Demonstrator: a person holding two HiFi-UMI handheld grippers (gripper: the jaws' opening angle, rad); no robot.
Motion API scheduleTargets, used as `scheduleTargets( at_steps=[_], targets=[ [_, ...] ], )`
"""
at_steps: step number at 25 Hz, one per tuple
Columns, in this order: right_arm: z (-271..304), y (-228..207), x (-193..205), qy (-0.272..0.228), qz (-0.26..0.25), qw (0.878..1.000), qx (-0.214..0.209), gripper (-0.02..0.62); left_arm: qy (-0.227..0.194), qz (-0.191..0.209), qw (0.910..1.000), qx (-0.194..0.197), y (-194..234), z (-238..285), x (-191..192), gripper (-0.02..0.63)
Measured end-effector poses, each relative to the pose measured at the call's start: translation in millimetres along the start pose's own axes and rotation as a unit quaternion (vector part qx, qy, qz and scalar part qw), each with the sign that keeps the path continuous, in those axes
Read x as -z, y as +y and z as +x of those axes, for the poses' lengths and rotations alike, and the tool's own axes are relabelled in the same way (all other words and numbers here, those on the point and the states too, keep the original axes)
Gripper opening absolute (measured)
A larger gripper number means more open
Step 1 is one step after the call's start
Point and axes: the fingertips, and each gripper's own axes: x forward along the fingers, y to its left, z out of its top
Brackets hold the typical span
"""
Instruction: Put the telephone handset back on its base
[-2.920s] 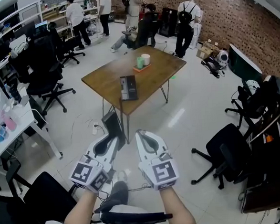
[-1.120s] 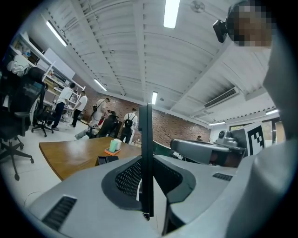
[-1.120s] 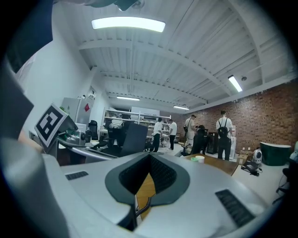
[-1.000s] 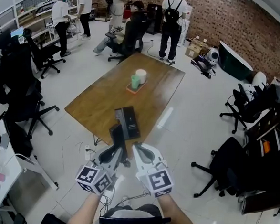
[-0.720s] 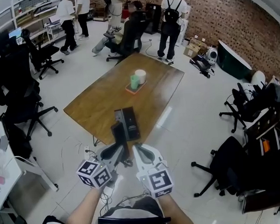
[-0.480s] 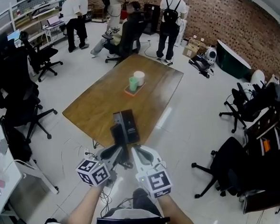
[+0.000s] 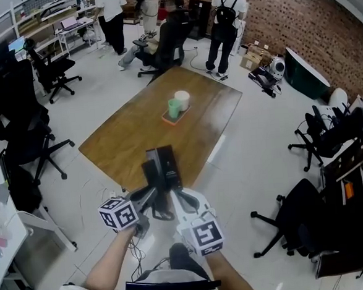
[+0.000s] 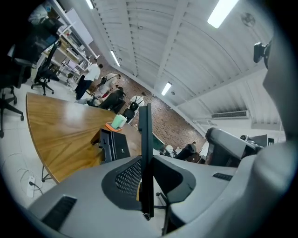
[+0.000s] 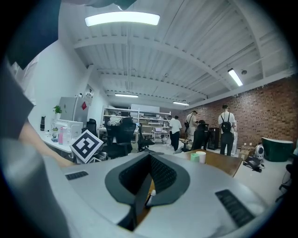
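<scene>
Wooden worktop (image 7: 122, 139) fills the head view, and the black phone base (image 7: 169, 164) sits near its 6 o'clock edge. The left gripper (image 7: 149, 200) holds the handset (image 7: 151, 177) at the base's 9 o'clock side, with the right gripper (image 7: 183, 203) beside it.

In the left gripper view, the left gripper (image 8: 146, 161) is clamped on the handset (image 8: 145, 132), which stands upright and edge-on. The base (image 8: 114, 146) lies at 10 o'clock.

In the right gripper view, the right gripper (image 9: 149, 158) has its jaws together, and the cups (image 9: 198, 156) stand at 2 o'clock.

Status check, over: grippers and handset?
Left gripper shut on handset; right gripper shut. Handset not yet on base. Cups far beyond base.
</scene>
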Motion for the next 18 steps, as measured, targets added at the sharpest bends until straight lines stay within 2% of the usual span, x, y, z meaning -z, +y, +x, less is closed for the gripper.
scheduleTargets(
  at_steps=[3, 13, 18],
  targets=[
    [12.1, -4.1, 3.5, 0.007, 0.014, 1.0, -0.005, 0.005, 0.005, -0.029, 0.9995, 0.007, 14.9, 13.8, 5.7, 0.066],
    [40.4, -29.1, 25.8, 0.033, 0.039, 0.999, -0.013, 0.005, 0.04, -0.069, 0.9968, -0.005, 61.9, 48.6, 18.2, 0.066],
    [49.3, -37.5, 37.9, 0.046, 0.049, 0.998, -0.017, 0.005, 0.057, -0.103, 0.993, 0.009, 81.1, 60.8, 19.7, 0.066]
  ],
)
